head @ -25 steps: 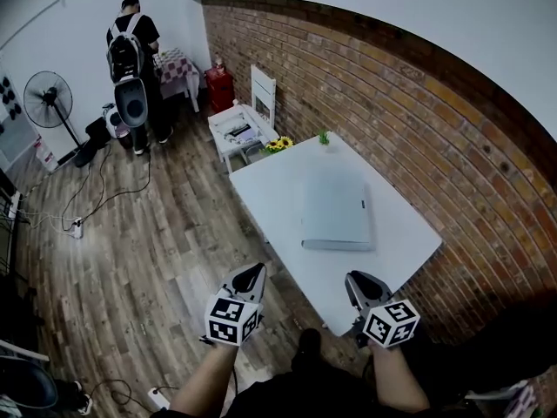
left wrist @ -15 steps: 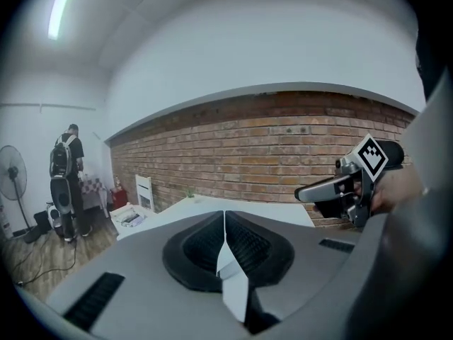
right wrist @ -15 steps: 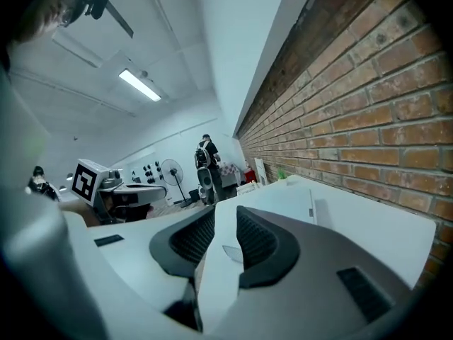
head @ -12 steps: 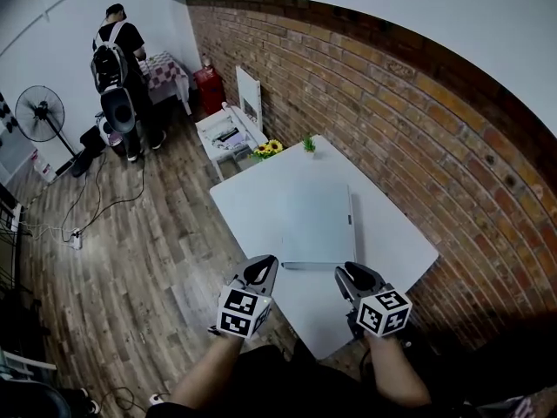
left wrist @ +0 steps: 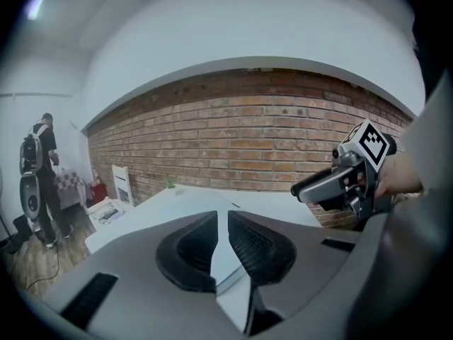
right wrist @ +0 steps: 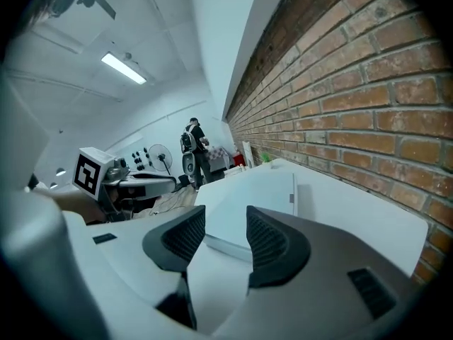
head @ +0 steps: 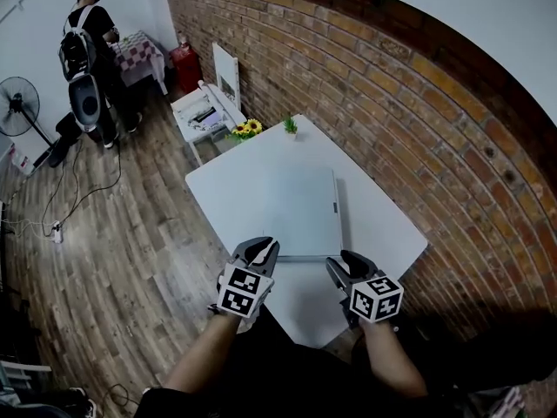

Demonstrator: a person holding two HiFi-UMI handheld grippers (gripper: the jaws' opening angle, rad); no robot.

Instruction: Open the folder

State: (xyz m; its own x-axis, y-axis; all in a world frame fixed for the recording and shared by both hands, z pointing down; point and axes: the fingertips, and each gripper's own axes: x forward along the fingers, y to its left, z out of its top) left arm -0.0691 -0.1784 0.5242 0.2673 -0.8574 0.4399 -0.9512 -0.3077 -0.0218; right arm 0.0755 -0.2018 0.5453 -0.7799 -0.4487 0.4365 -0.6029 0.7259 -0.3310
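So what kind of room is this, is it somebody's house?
Probably a workroom or small studio, not a lived-in home: a bare brick wall, a plain white table holding a folder, and a standing fan on the wooden floor.

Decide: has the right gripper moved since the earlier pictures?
Yes: right gripper came forward toward the folder's near edge; its fingers have just been opening, nothing between.

A red brick wall [head: 409, 120] flanks the white rectangular table [head: 383, 226]. A black pedestal fan [head: 16, 108] stands on the brown wood-plank floor [head: 113, 259].
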